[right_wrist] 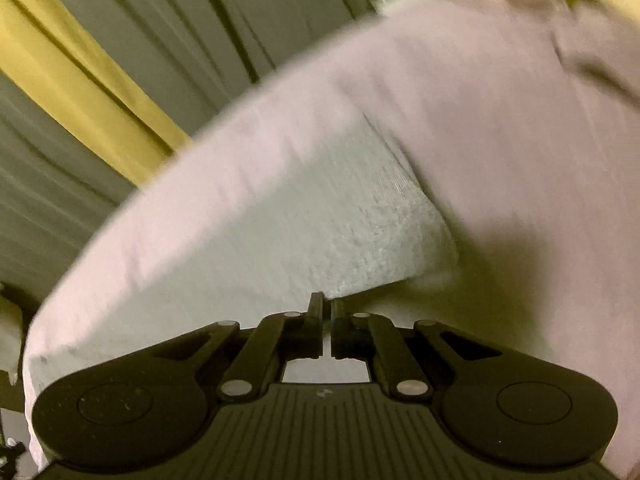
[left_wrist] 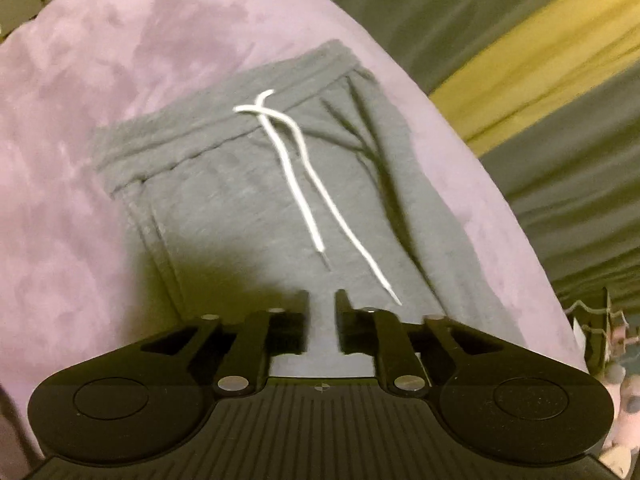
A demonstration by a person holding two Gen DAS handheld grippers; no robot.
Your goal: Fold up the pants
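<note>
Grey sweatpants (left_wrist: 248, 200) lie on a pink cover (left_wrist: 72, 128). The waistband is at the far end, and a white drawstring (left_wrist: 304, 184) trails over the front. My left gripper (left_wrist: 323, 300) hovers above the pants below the waistband, its jaws a small way apart with nothing between them. In the blurred right wrist view a pale grey leg of the pants (right_wrist: 320, 208) lies along the pink cover (right_wrist: 520, 140). My right gripper (right_wrist: 326, 300) is at the end of that leg with its jaws nearly together; a bit of the hem edge seems pinched between them.
The cover's edge curves off to the right in the left wrist view and to the left in the right wrist view. Beyond it hang grey curtains (left_wrist: 500, 20) with a yellow band (left_wrist: 540, 52). Small cluttered items (left_wrist: 608, 340) sit at the lower right.
</note>
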